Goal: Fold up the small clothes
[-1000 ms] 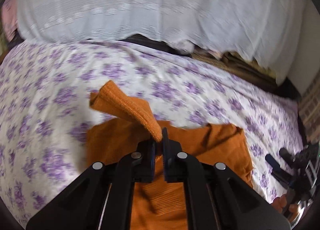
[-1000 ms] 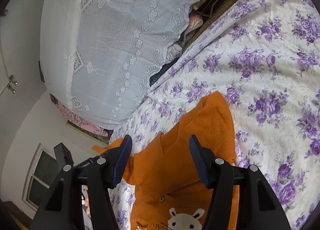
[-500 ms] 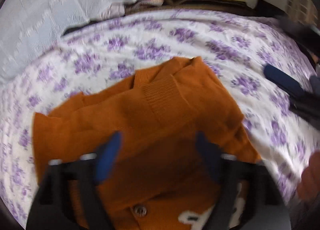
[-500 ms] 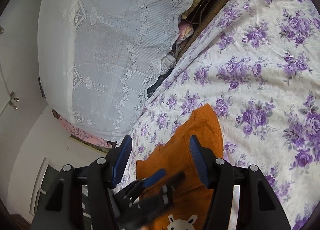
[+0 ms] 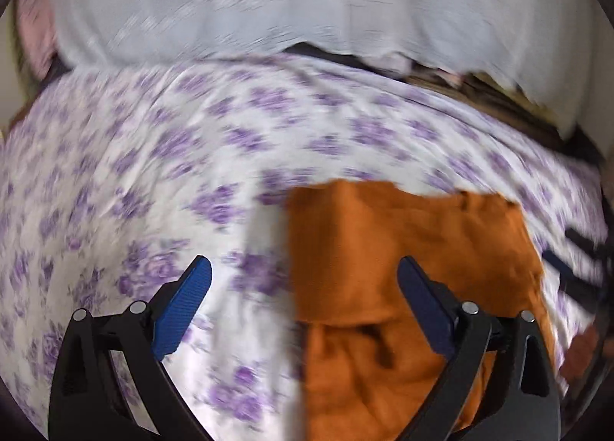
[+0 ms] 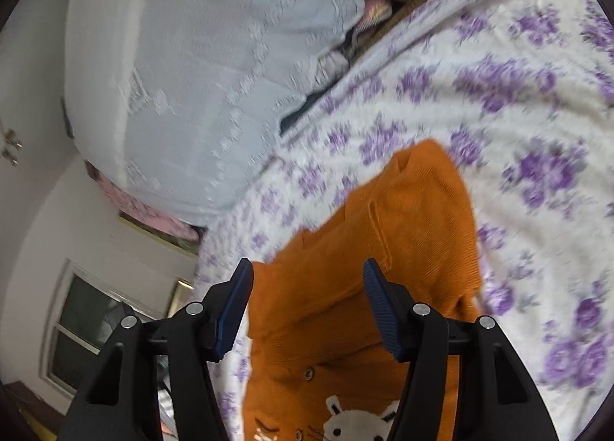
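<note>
A small orange knit cardigan (image 6: 387, 249) with buttons and a white rabbit motif lies on the purple-flowered bedsheet (image 6: 537, 103), its sleeves folded in over the body. In the left wrist view the cardigan (image 5: 403, 268) lies low and to the right. My left gripper (image 5: 303, 301) is open and empty, above the cardigan's left edge and the sheet (image 5: 153, 157). My right gripper (image 6: 307, 306) is open and empty, hovering over the cardigan's upper part. Both views are motion-blurred.
A white lace-covered pile (image 6: 199, 57) stands along the bed's far side, with dark items under its edge (image 5: 345, 57). A window (image 6: 88, 326) and white wall show at the left of the right wrist view.
My left gripper has let go of the orange sleeve, which now lies folded on the cardigan. It has opened and swung left. My right gripper has stayed open and shifted slightly.
</note>
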